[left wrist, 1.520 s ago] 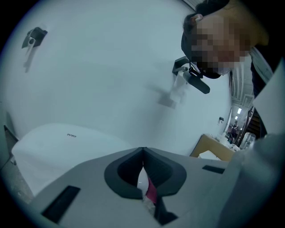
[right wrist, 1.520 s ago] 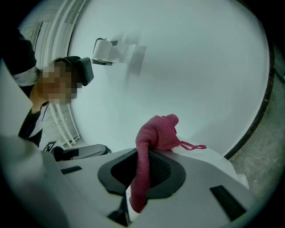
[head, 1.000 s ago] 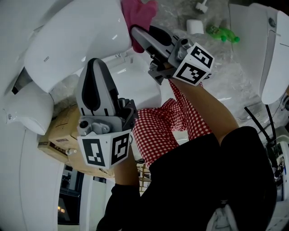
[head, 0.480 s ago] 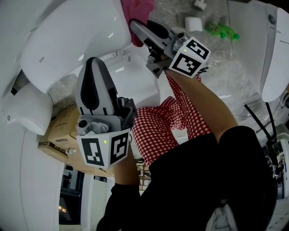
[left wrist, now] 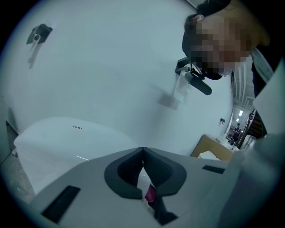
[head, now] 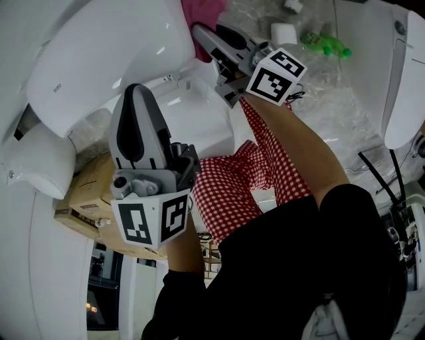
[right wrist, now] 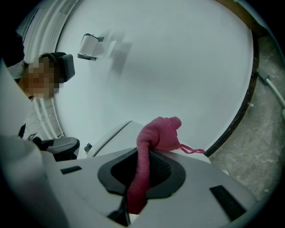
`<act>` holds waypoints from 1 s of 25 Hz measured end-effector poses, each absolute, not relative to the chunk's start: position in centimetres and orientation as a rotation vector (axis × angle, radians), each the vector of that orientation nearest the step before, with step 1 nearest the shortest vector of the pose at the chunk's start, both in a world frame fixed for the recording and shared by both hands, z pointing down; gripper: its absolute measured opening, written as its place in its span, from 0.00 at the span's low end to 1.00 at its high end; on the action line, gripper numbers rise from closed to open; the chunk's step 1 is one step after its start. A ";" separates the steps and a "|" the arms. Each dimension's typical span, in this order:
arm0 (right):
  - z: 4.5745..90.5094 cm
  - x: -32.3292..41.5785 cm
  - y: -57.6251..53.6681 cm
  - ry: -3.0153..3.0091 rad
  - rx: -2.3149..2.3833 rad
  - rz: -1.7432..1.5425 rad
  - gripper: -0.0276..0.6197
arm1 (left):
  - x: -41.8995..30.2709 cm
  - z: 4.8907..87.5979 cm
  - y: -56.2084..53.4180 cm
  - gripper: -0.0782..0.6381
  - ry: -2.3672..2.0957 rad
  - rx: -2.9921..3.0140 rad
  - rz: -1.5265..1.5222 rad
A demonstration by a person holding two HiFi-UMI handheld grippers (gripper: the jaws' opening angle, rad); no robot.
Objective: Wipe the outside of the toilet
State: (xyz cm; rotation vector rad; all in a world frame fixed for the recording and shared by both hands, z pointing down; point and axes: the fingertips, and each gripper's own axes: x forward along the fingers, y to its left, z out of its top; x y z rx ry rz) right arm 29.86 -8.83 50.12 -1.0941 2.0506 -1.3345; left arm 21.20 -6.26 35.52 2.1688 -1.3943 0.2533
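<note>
Leaning over the white toilet [head: 99, 60], which fills the upper left of the head view, we bring the pink cloth [head: 202, 16] against its outer shell near the top edge of that view. Our right tool [head: 198, 33] is clamped on the cloth. A strand runs down through the jaws while the bunched end sits past the tips on a white surface, so the wad, not the tool, meets the porcelain. Our left tool [head: 136, 93] hangs lower, beside the toilet's body, jaws together; we judge it is parked out of the way. A thin white and pink sliver shows in its seam, too small for us to identify. The cloth's top is cut off by the frame, so how much of it touches is unclear. Farther out lie a cardboard box [head: 86, 192], a green bottle [head: 325, 46] on the floor [head: 352, 99], and a second toilet [head: 398, 80].
</note>
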 end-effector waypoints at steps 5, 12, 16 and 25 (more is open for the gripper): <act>51.1 29.9 -8.9 2.064 -1.128 -1.346 0.13 | 21.2 35.6 -6.2 0.12 -1.390 2.167 0.255; 52.7 30.1 -9.0 2.057 -1.159 -1.377 0.13 | 21.3 36.0 -6.3 0.12 -1.388 2.194 0.300; 53.7 30.1 -9.0 2.057 -1.173 -1.394 0.13 | 21.2 36.3 -6.5 0.12 -1.382 2.191 0.304; 55.9 30.1 -9.0 2.068 -1.210 -1.440 0.13 | 20.8 36.6 -6.5 0.12 -1.386 2.168 0.287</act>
